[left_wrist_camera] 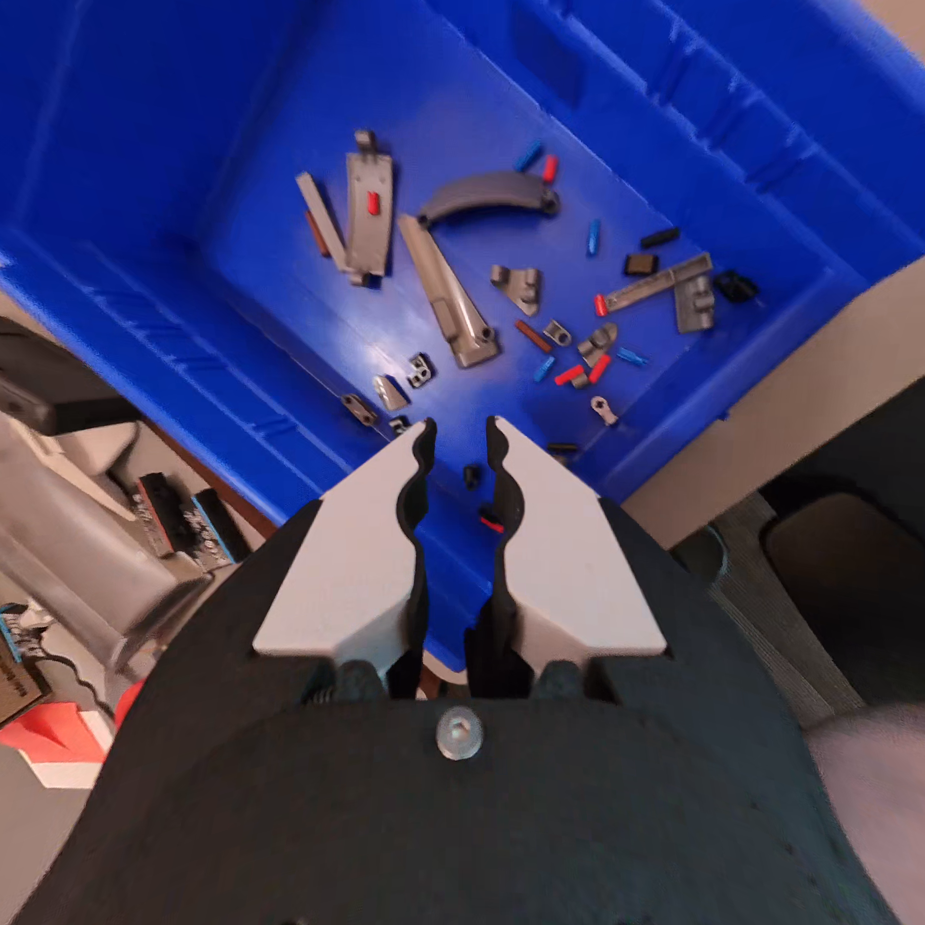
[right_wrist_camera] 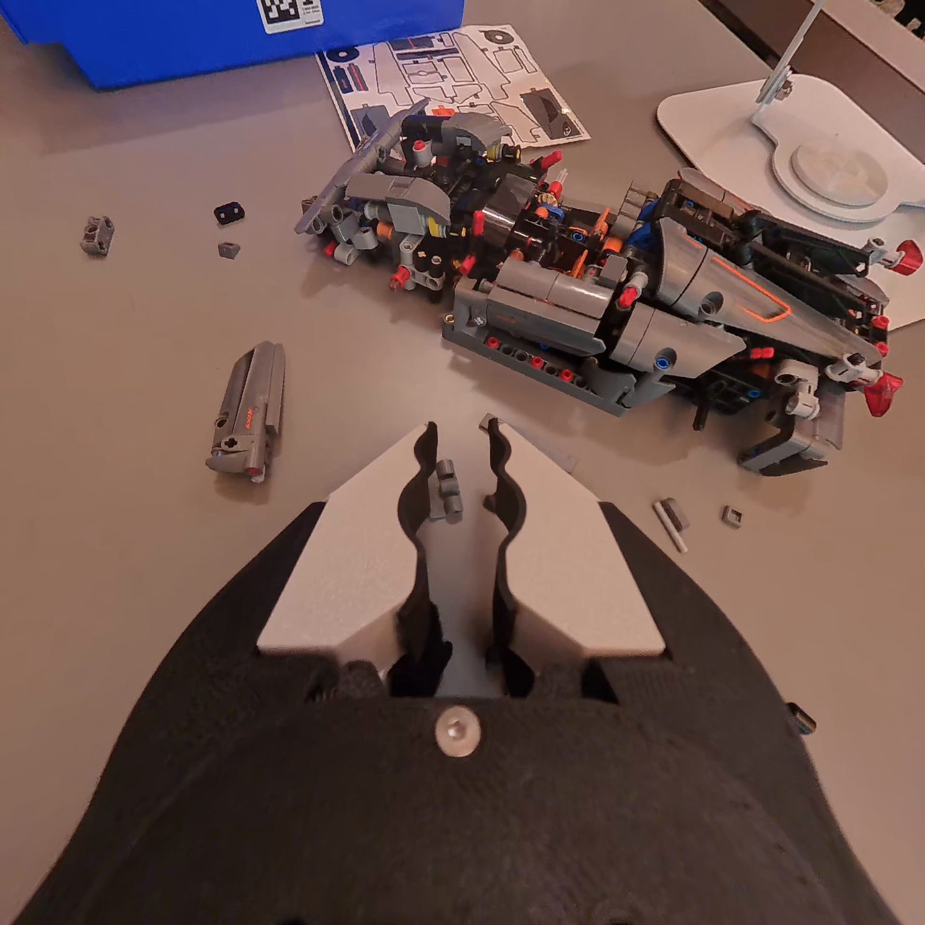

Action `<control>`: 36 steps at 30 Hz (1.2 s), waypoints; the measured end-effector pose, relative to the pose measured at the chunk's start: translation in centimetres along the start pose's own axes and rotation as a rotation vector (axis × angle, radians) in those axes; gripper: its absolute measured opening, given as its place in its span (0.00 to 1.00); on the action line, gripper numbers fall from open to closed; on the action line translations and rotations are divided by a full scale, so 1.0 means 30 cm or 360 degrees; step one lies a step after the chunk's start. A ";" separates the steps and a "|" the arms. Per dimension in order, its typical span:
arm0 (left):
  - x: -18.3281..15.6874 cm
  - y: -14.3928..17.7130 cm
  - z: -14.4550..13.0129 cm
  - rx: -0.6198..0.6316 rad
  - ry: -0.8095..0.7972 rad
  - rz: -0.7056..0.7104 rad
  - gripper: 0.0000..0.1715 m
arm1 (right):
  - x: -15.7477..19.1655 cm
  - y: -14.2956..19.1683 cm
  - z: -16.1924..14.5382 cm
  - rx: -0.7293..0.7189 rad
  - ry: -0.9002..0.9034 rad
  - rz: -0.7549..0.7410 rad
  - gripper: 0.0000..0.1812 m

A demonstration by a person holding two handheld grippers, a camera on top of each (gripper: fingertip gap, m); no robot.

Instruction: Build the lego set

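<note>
Hovering left tool (left_wrist_camera: 460, 425): jaws parted, empty, above blue bin (left_wrist_camera: 150, 300).
Right tool (right_wrist_camera: 460, 425): parted, empty, over small grey piece (right_wrist_camera: 447, 490) on desk (right_wrist_camera: 125, 550).

Your two grippers looked alike.
Each gripper (left_wrist_camera: 460, 425) (right_wrist_camera: 459, 425) had a black body, pale grey fingers, wavy black pads and a silver screw.

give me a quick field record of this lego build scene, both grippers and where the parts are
left gripper: open, empty, above blue bin
bin contents: loose grey panels, red and blue pins; curved grey panel
right gripper: open, empty, above table
between its fingers: small grey connector lying on table
model: part-built lego car on table
other: sticker sheet, grey panel subassembly left of gripper
</note>
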State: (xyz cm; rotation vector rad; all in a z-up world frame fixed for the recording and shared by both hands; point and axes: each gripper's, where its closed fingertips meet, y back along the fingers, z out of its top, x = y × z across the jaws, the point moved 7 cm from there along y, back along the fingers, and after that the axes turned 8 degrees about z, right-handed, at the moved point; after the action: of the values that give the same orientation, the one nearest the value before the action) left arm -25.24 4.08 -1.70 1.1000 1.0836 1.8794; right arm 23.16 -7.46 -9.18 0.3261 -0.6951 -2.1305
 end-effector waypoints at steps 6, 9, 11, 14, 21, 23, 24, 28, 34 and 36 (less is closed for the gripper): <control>-0.081 -0.084 -0.057 0.0297 -0.0031 -0.0193 0.10 | 0.007 -0.002 -0.005 -0.0024 -0.0002 0.0015 0.10; -0.109 -0.097 -0.052 0.0313 -0.0049 -0.0227 0.10 | 0.007 0.002 -0.009 -0.0022 -0.0006 0.0022 0.10; -0.130 -0.102 -0.033 0.0264 -0.0083 -0.0261 0.11 | 0.005 0.005 -0.007 -0.0024 -0.0004 0.0022 0.10; -0.165 -0.116 0.008 0.0160 -0.0160 -0.0322 0.12 | 0.001 0.006 -0.004 -0.0030 -0.0012 0.0024 0.10; -0.208 -0.181 0.050 0.0089 -0.0292 -0.0366 0.12 | 0.008 -0.001 0.007 0.0006 -0.0024 0.0015 0.10; -0.205 -0.185 0.054 0.0061 -0.0303 -0.0361 0.11 | 0.011 -0.003 0.012 0.0014 -0.0027 0.0010 0.10; -0.204 -0.184 0.059 0.0025 -0.0305 -0.0366 0.11 | 0.012 -0.005 0.014 0.0017 -0.0030 0.0006 0.10; -0.227 -0.173 0.078 -0.0087 -0.0372 -0.0410 0.12 | 0.018 -0.014 0.020 0.0046 -0.0034 0.0000 0.10; -0.281 -0.148 0.127 -0.0279 -0.0466 -0.0589 0.14 | 0.021 -0.027 0.039 0.0092 -0.0019 0.0000 0.10; -0.286 -0.160 0.132 -0.0252 -0.0494 -0.0596 0.14 | 0.021 -0.029 0.049 0.0093 -0.0014 -0.0006 0.10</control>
State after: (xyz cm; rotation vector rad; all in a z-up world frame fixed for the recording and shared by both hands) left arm -17.52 -0.09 -7.64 0.9797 0.8757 1.4197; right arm 21.53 -7.00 -8.49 0.3501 -0.7637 -2.1190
